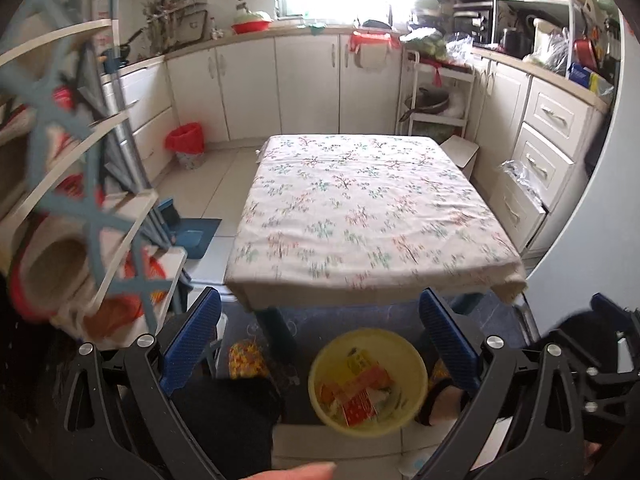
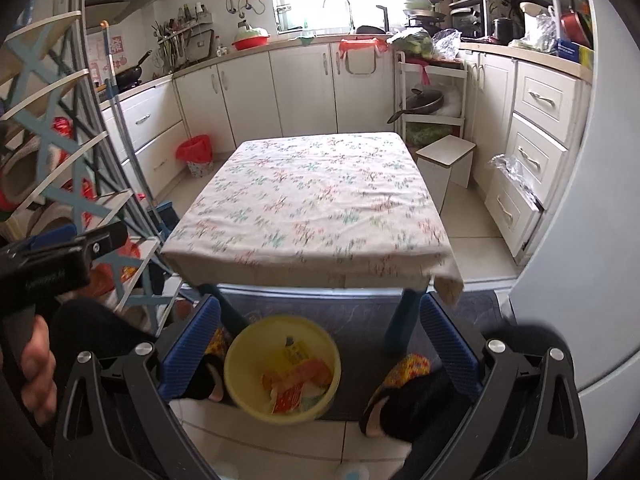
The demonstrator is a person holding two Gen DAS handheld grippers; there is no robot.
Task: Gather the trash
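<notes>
Yellow round bin point(image 1: 368, 382) at lower centre of the left wrist view, standing on the floor in front of the desk point(image 1: 360, 204); its rim is plain, and it holds trash point(image 1: 358, 394): crumpled red, orange and yellow wrappers with some white paper. The left gripper point(image 1: 320, 346) is spread wide, its blue fingers point(image 1: 192, 344) empty. The right gripper point(image 2: 320, 346) is likewise spread and empty. A floral cloth covers the desk.

Home kitchen — white cabinets point(image 2: 304, 88), sink tap point(image 2: 338, 4), pans point(image 2: 424, 102) — cloth-covered table point(image 2: 312, 208).
</notes>
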